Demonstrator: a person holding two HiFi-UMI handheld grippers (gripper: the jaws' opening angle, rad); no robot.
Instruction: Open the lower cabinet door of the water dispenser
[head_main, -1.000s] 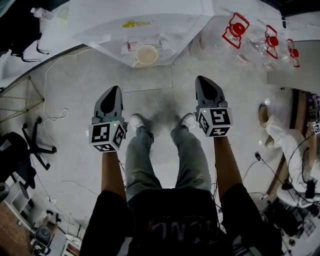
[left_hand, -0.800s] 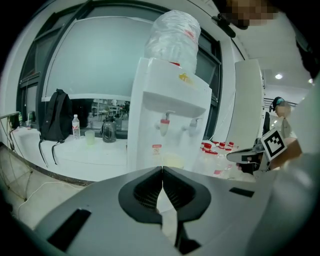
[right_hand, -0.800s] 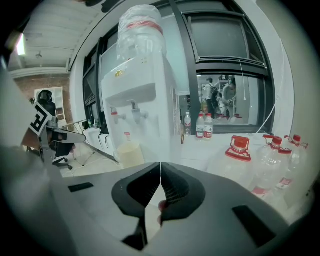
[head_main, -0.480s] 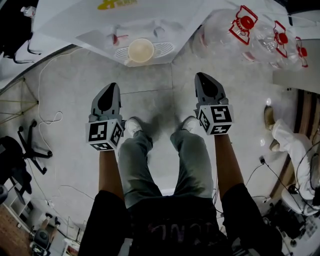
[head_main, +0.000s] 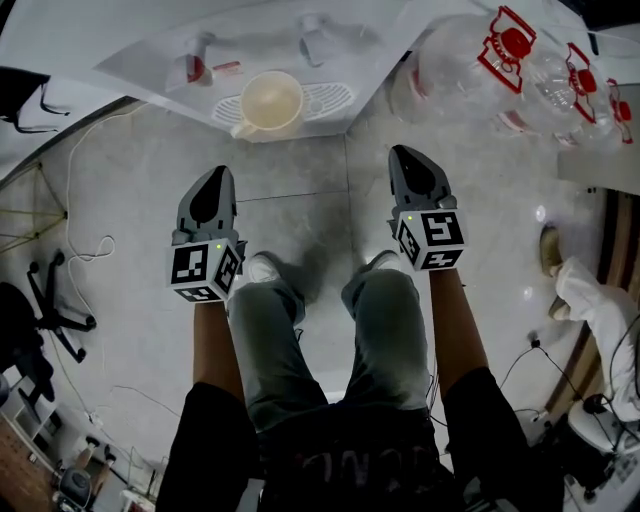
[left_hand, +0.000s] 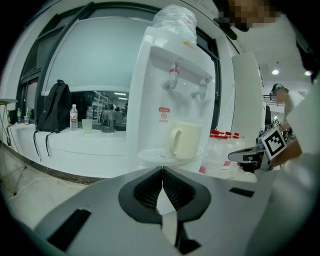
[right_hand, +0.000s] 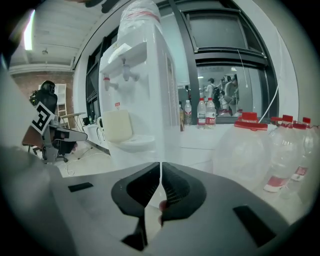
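Observation:
The white water dispenser (head_main: 300, 45) stands ahead of me, with a cream mug (head_main: 268, 100) on its drip tray. Its taps and mug also show in the left gripper view (left_hand: 170, 95) and the right gripper view (right_hand: 137, 100). The lower cabinet door is hidden under the tray and behind the gripper bodies. My left gripper (head_main: 218, 172) hovers shut and empty over the floor, short of the dispenser's left side. My right gripper (head_main: 403, 155) is level with it on the right, also shut and empty. The jaws touch in both gripper views (left_hand: 161, 172) (right_hand: 160, 167).
Several big clear water bottles (head_main: 500, 60) with red caps stand right of the dispenser. A black chair base (head_main: 50, 290) and a white cable (head_main: 85, 250) lie on the floor at left. Another person (head_main: 590, 290) sits at far right. A backpack (left_hand: 52, 107) rests on the ledge.
Both grippers have sunk together toward the floor, and the dispenser's tray and mug now look larger and nearer. Both stay shut.

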